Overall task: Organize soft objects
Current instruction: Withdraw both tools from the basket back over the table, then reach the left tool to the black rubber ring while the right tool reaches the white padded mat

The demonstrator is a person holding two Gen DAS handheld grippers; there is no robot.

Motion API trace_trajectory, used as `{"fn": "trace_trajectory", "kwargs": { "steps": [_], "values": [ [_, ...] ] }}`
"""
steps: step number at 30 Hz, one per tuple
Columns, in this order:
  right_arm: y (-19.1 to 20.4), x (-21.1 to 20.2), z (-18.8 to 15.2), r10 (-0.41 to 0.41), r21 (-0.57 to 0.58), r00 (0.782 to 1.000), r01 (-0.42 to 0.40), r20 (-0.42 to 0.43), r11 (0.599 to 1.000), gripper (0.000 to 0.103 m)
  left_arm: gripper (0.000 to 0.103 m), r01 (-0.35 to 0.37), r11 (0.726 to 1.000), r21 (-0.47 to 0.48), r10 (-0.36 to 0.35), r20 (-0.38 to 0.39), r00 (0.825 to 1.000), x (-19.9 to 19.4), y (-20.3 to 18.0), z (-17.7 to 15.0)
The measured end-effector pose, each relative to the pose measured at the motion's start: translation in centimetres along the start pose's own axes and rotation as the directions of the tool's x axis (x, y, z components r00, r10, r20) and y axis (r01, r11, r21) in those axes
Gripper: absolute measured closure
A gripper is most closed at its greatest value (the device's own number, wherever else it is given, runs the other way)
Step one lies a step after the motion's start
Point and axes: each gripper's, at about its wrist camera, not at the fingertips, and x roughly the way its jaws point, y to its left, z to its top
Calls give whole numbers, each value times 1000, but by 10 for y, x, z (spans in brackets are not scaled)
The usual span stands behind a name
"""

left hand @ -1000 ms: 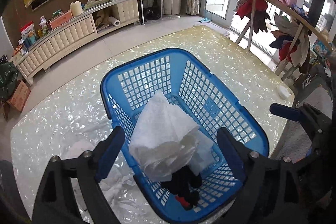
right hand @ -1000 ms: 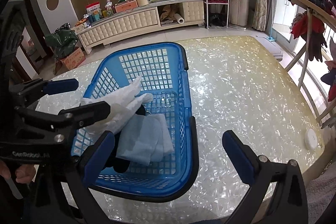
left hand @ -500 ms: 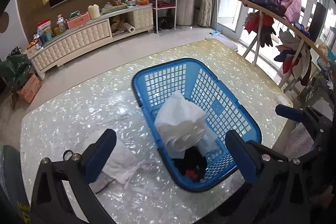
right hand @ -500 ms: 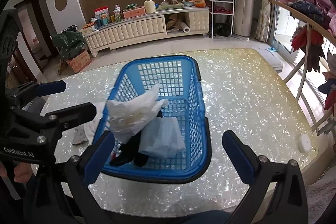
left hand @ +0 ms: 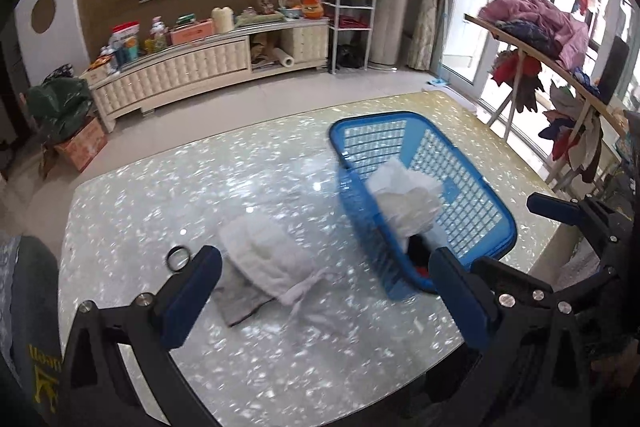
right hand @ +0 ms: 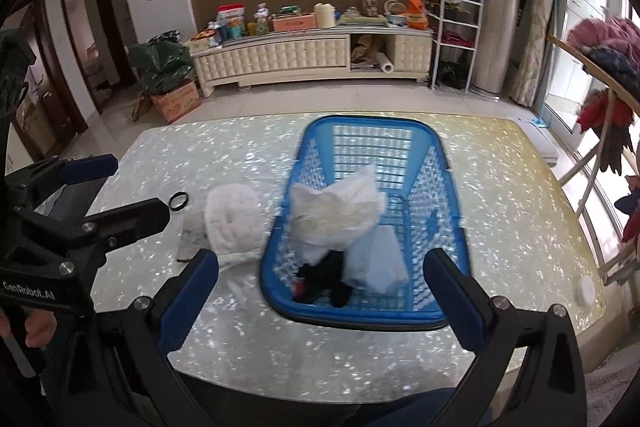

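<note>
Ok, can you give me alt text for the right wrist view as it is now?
A blue basket on a shiny table holds a white cloth, a pale blue cloth and something dark. A white towel lies on the table left of it. Both open claws, right and left, hold nothing.

Pearly table (right hand: 500, 187), blue basket (right hand: 456, 227), white towel (right hand: 232, 219), black ring (right hand: 178, 201)

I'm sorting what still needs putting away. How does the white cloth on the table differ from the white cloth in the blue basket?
The white cloth on the table lies low and flat on the tabletop, outside the blue basket; the white cloth in the basket stands up crumpled in a heap. The table cloth looks thick and towel-like; the basket cloth looks thinner and creased. Both are white and soft, and no gripper holds either.
</note>
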Motion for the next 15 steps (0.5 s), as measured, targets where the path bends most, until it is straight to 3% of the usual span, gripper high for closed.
{"fn": "trace_trajectory", "kwargs": {
  "steps": [15],
  "values": [
    [59, 32, 7, 37, -83, 999, -40, -38, 996, 1, 0, -65, 994, -90, 63, -20, 998, -27, 82, -48]
  ]
}}
